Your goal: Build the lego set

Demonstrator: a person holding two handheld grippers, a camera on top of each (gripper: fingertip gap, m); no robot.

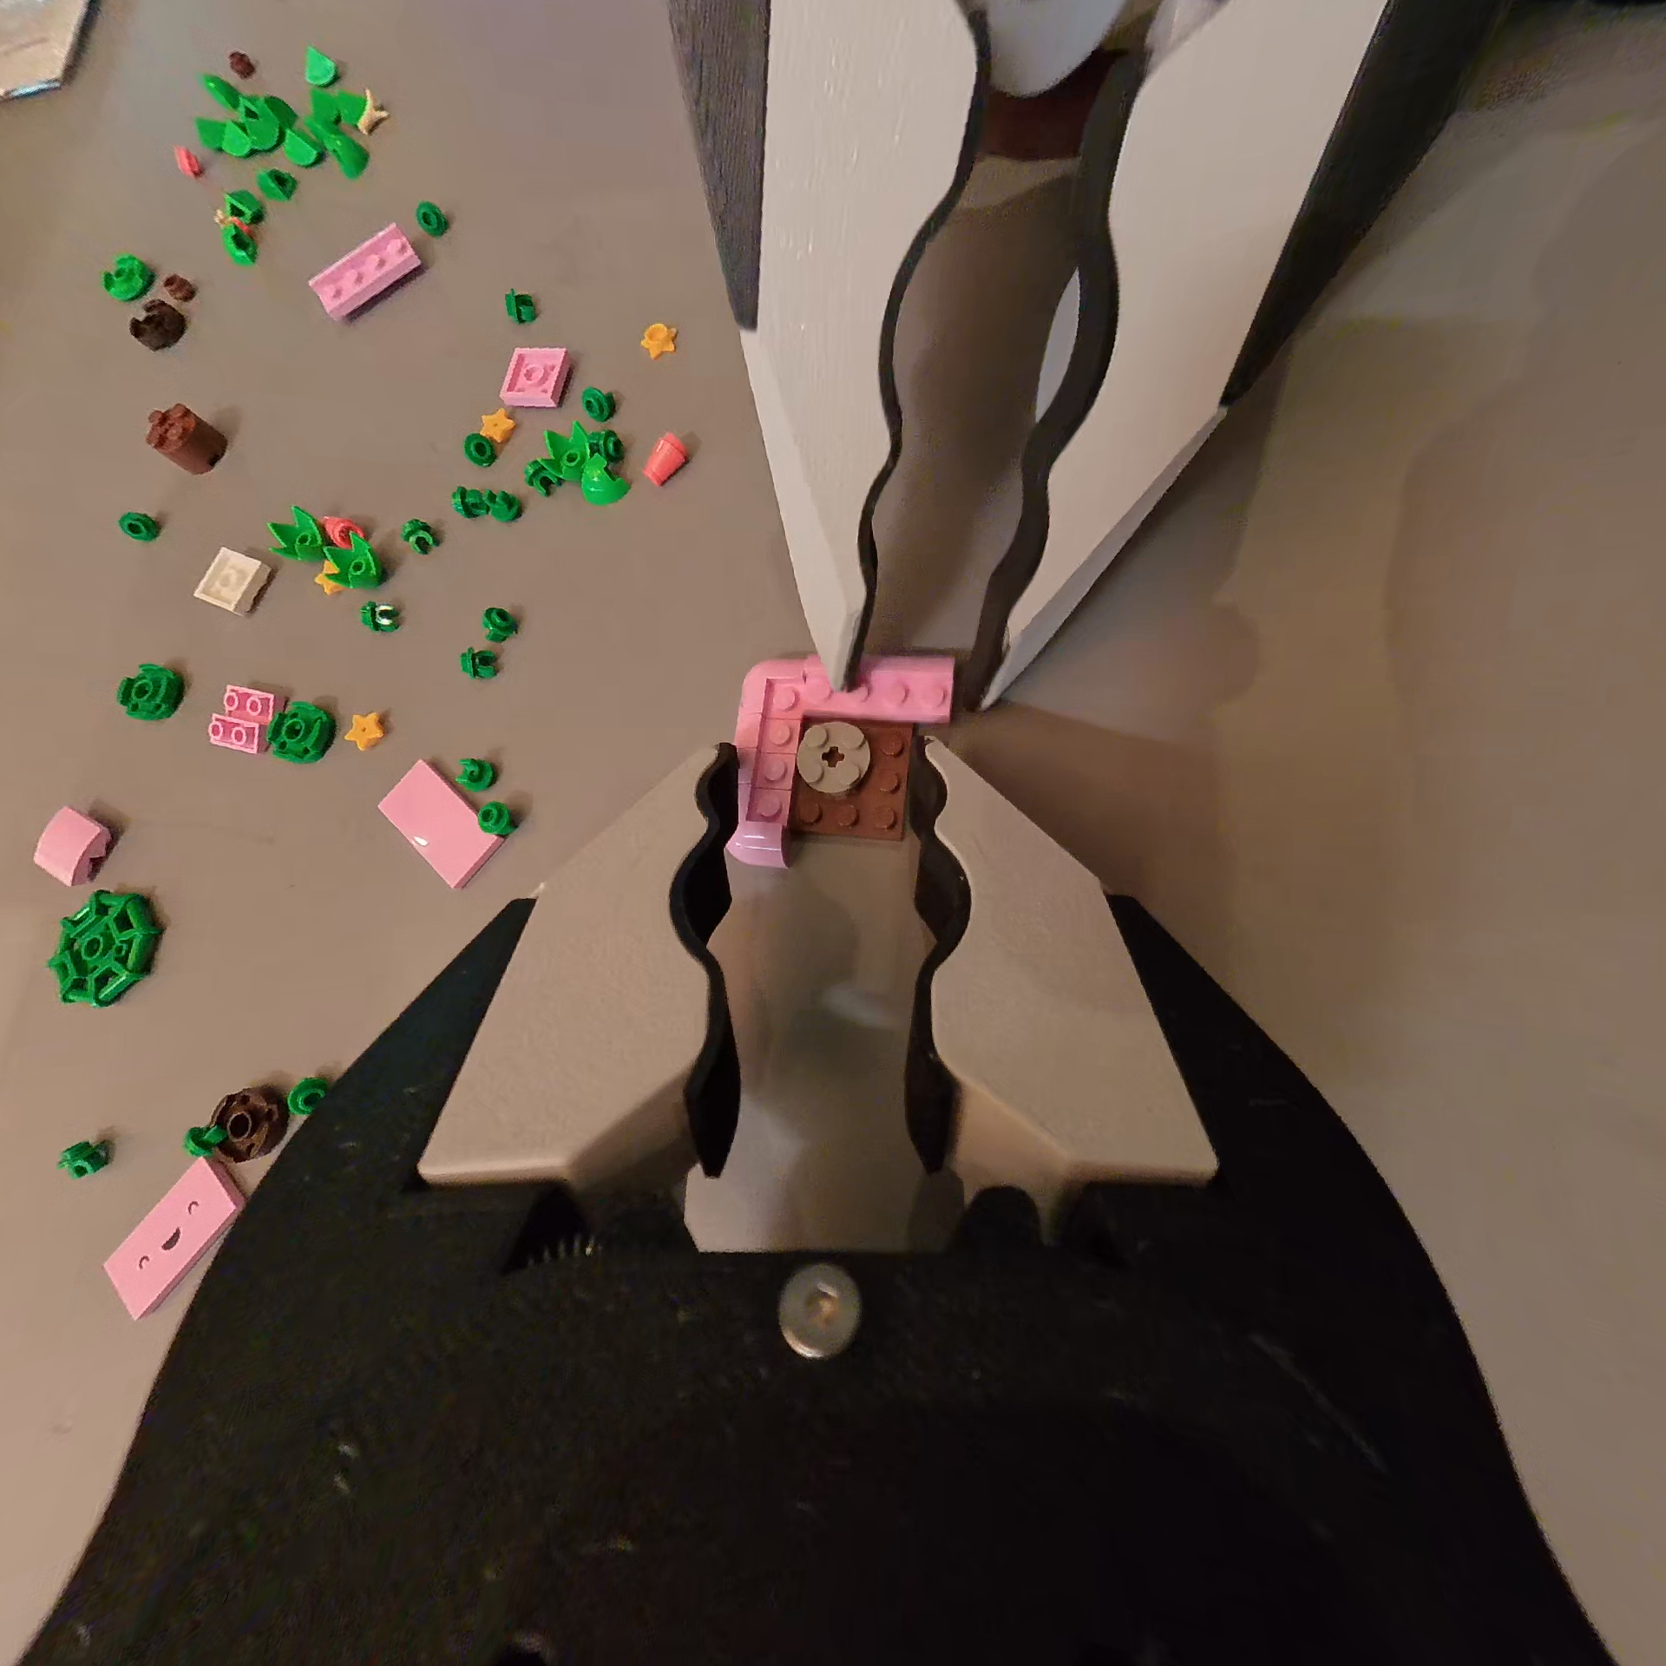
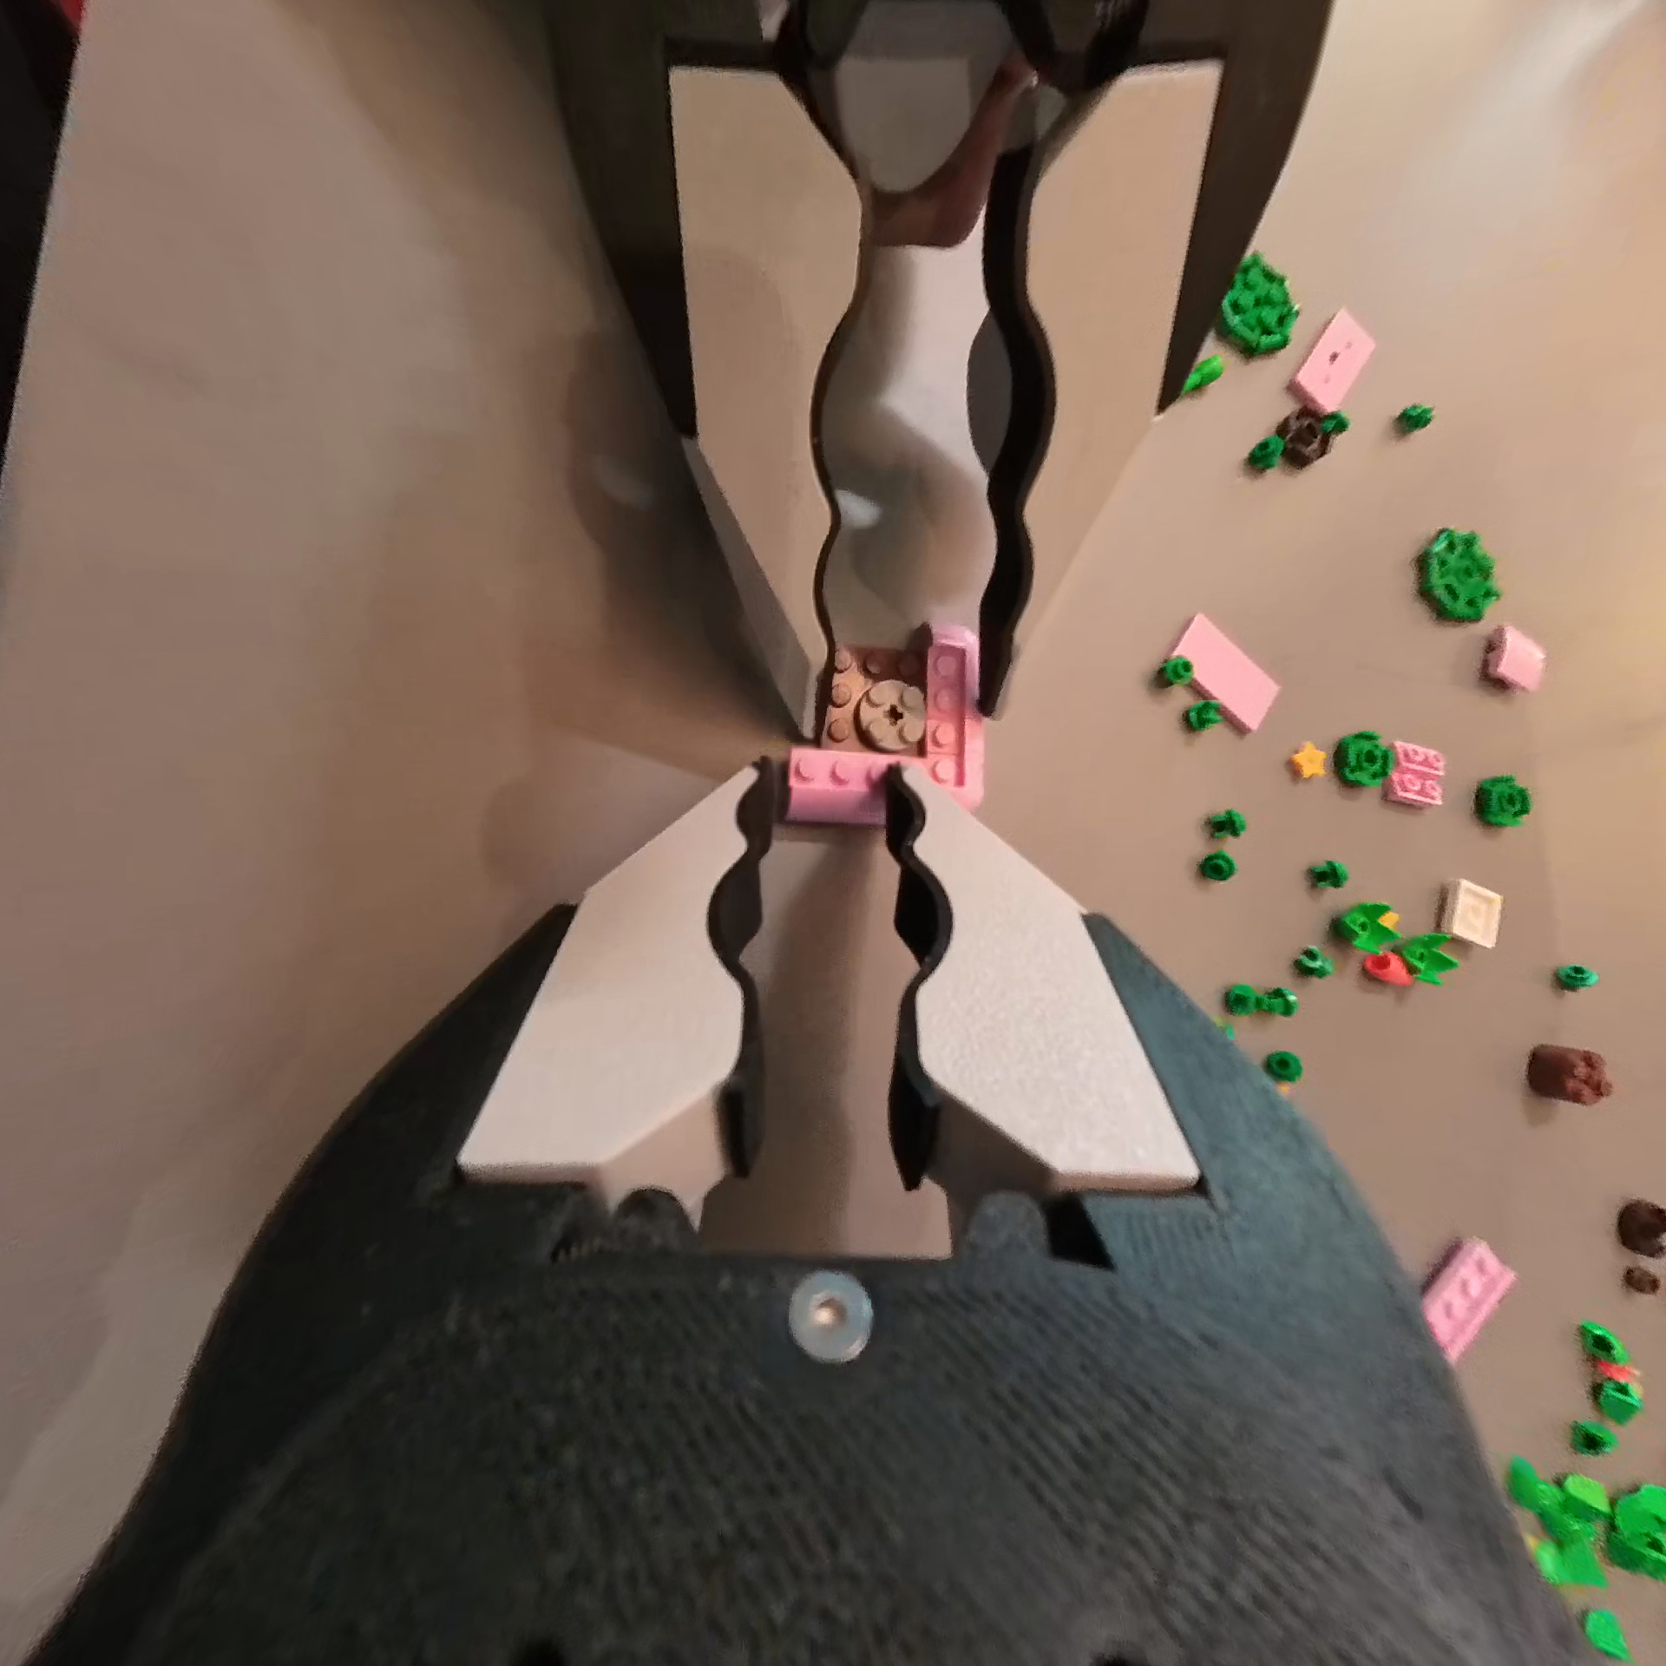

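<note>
Two grippers, left gripper (image 1: 825, 793) and right gripper (image 2: 825, 793), clamp the lego base (image 1: 856, 784) (no writing visible).

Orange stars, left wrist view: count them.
4 orange stars: one farthest right, one below the pink square plate, one by the green rosette, one half under green leaves. Others may be hidden.

Warm dim indoor light, soft shadows on the tabletop, wide-angle edge bending, right wrist view blurred

loose lego pieces (image 1: 297, 559) crowding one side, table (image 1: 1442, 811) beyond open
</note>
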